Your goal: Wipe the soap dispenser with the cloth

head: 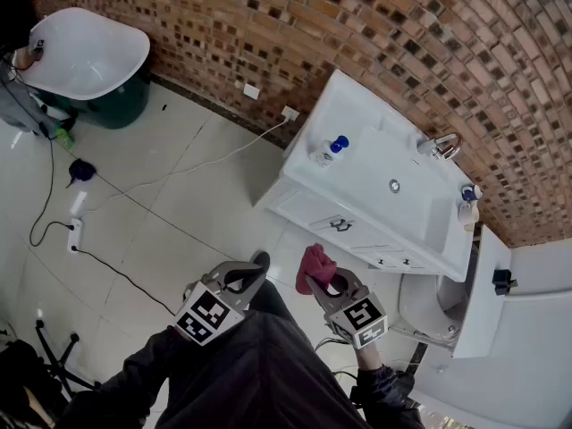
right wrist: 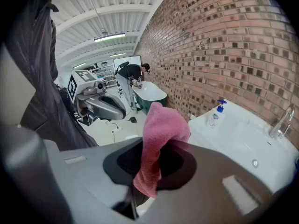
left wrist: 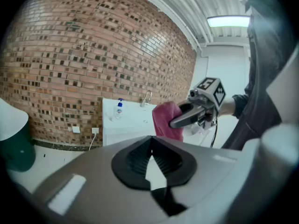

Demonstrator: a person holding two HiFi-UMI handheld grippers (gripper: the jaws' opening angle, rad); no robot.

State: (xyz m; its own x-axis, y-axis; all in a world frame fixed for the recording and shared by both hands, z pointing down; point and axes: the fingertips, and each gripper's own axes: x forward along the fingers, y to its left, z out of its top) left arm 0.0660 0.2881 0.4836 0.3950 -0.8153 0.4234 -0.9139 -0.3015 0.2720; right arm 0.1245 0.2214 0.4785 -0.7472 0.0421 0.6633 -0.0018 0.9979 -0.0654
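Leaves the soap dispenser [head: 332, 148] untouched, upright on the white washbasin's [head: 380, 137] corner by the brick wall [head: 357, 25]. Well apart from it, pinches the pink cloth [head: 315, 266] in the right hand-held gripper [head: 323, 284], bunch forward, likely ready for wiping. Carries the left hand-held gripper [head: 251, 273] closed on nothing, probably spare for steadying.

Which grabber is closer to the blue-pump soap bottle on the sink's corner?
Right. The right gripper, clamping the pink cloth, faces the soap dispenser; the left gripper, shut and empty, hangs farther off to its left.
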